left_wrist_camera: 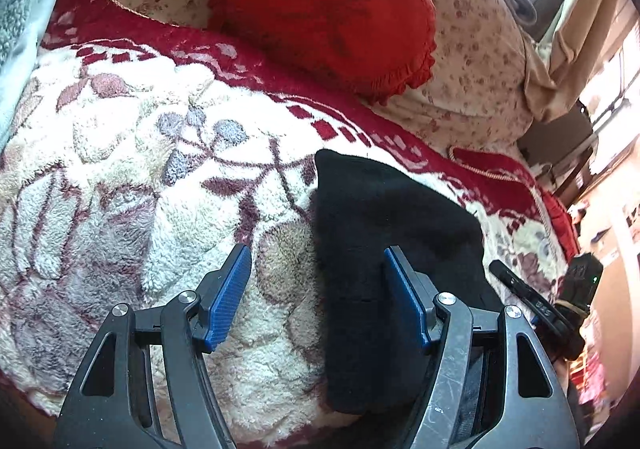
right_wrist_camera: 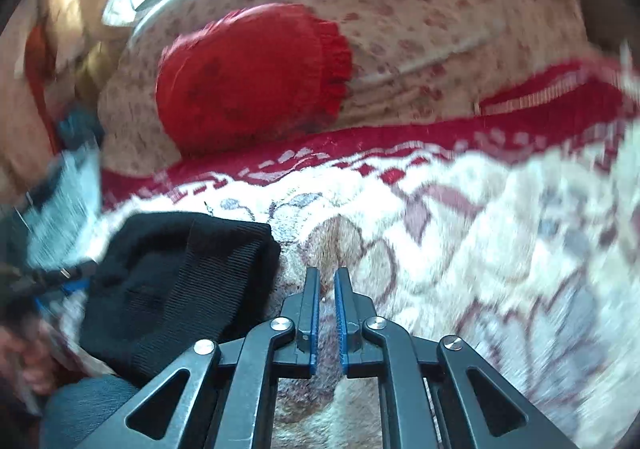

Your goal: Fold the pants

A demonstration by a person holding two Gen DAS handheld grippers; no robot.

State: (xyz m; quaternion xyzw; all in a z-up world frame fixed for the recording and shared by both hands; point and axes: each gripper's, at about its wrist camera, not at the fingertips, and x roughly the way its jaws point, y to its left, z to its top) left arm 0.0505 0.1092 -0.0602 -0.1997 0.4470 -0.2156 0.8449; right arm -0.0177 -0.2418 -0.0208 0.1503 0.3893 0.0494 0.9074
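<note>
The left gripper (left_wrist_camera: 318,289) stands wide open over the black pants (left_wrist_camera: 380,249), gripping nothing; these lie as a compact folded bundle below the red pillow (left_wrist_camera: 320,9) (folding seems nearly done). The right gripper (right_wrist_camera: 327,313), beside them, is barely parted and empty.

pants (left_wrist_camera: 384,249) on blanket (left_wrist_camera: 140,169), cushion (left_wrist_camera: 320,13) behind

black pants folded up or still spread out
Folded. The black pants lie as a compact thick bundle with a rounded fold edge on the fleece blanket; no legs trail out in either view.
</note>
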